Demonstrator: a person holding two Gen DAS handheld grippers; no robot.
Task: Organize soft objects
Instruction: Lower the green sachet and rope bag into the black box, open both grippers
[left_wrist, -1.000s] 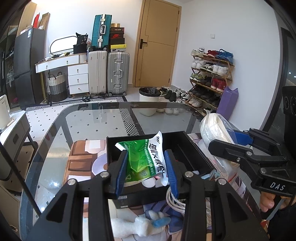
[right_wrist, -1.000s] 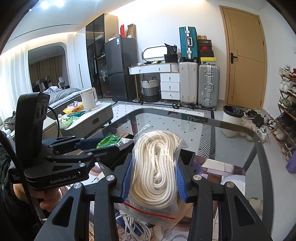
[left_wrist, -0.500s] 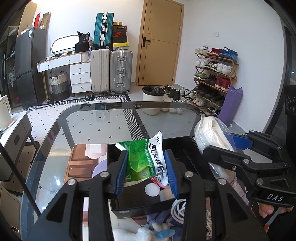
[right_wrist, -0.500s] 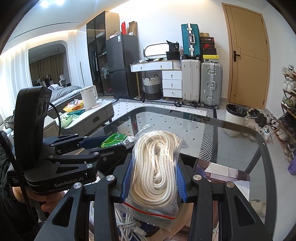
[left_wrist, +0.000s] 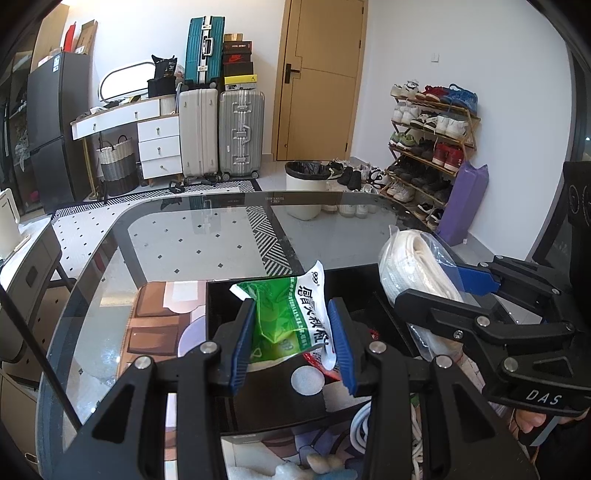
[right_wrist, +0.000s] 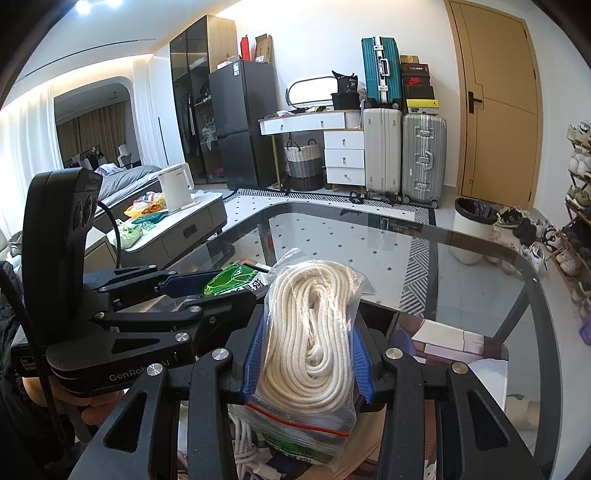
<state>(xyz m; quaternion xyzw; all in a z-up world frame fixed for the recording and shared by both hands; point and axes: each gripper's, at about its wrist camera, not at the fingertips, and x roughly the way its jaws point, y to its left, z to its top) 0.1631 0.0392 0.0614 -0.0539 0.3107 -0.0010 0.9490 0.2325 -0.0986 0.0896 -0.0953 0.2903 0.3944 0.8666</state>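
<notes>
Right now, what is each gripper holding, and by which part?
Left gripper: green and white sachet, pinched by its side edges. Right gripper: clear zip bag of white rope, squeezed across its middle.

My left matte black plastic hand-held gripper (left_wrist: 291, 341) has two angular arms with triangular cut-outs, silver round screws at the pivots and ribbed blue pads (left_wrist: 242, 341) on its fingers. My right hand-held gripper (right_wrist: 306, 354) is built the same way; its side carries white "DAS" lettering, the left one's reads "GenRobot.AI". A black cable (right_wrist: 112, 230) loops behind the left one's tall black camera housing (right_wrist: 55, 225). My sleeves are dark.
</notes>
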